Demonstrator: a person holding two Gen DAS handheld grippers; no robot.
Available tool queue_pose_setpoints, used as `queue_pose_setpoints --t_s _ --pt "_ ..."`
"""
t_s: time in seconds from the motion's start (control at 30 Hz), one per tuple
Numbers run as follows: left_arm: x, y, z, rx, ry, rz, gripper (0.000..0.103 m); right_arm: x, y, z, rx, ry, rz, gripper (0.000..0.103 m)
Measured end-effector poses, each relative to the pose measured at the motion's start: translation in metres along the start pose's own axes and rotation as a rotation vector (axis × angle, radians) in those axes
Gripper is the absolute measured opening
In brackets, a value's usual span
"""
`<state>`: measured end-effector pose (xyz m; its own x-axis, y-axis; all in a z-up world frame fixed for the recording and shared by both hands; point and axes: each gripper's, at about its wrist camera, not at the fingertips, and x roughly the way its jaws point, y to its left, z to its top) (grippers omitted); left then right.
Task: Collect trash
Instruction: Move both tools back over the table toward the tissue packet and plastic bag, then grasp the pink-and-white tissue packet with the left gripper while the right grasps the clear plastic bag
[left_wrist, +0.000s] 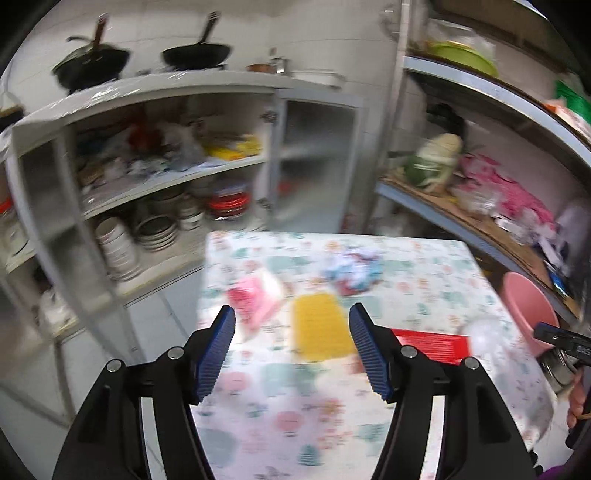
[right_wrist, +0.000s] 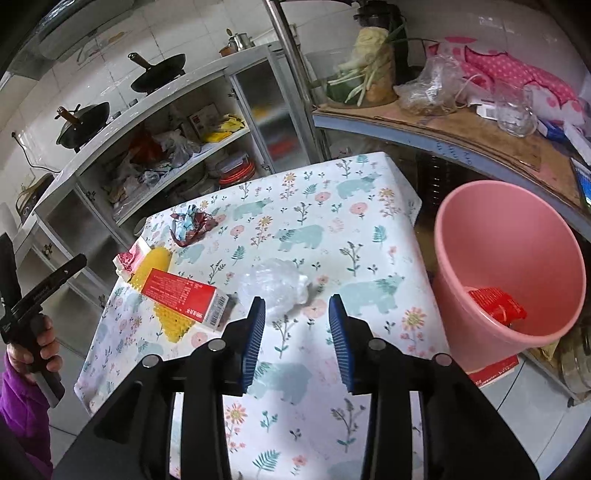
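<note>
The tabletop (right_wrist: 369, 236), covered in a cloth printed with bears and flowers, carries all the loose trash. Beside its right edge stands your pink bucket (right_wrist: 517, 229), upright, with a red wrapper (right_wrist: 496, 306) lying at its bottom.

On the tabletop, in descending size: a yellow nubbed mat (right_wrist: 173, 321) lies near the left edge, and across it rests a red carton (right_wrist: 183, 293) with a white barcoded end. A pink-and-white packet (right_wrist: 129, 258) sits at the left edge, touching the far end of the mat. A crumpled clear plastic bag (right_wrist: 275, 284), whitish and glossy, lies near the middle. A wad of blue, white and dark red wrappers (right_wrist: 190, 227) sits toward the far left corner.

Your right gripper (right_wrist: 297, 306) is released, its blue ribbed pads spread wide and holding nothing; the clear bag lies just beyond the fingertips, slightly toward the left pad. Your left gripper (left_wrist: 291, 317) is likewise released and empty; in its blurred view the yellow mat (left_wrist: 319, 326) lies between and just ahead of the pads, with the red carton (left_wrist: 432, 345) to the right.
</note>
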<state>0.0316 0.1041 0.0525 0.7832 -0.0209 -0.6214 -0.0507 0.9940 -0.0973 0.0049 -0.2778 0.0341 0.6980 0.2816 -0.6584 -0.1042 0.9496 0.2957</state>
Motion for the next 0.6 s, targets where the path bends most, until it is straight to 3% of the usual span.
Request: queue_pose_setpoints --t_s 0.27,0.47,0.6 --pt "0.043 0.033 0.003 0.004 0.055 0.054 0.064 0.021 0.008 0.004 0.001 0.039 -0.015 0.037" --pt "0.076 0.032 0.004 0.061 0.071 0.031 0.063 0.030 0.006 0.007 0.029 0.055 -0.030 0.037" --pt "0.094 0.043 0.004 0.024 0.092 0.026 0.057 0.035 0.005 0.008 0.041 0.068 -0.031 0.037"
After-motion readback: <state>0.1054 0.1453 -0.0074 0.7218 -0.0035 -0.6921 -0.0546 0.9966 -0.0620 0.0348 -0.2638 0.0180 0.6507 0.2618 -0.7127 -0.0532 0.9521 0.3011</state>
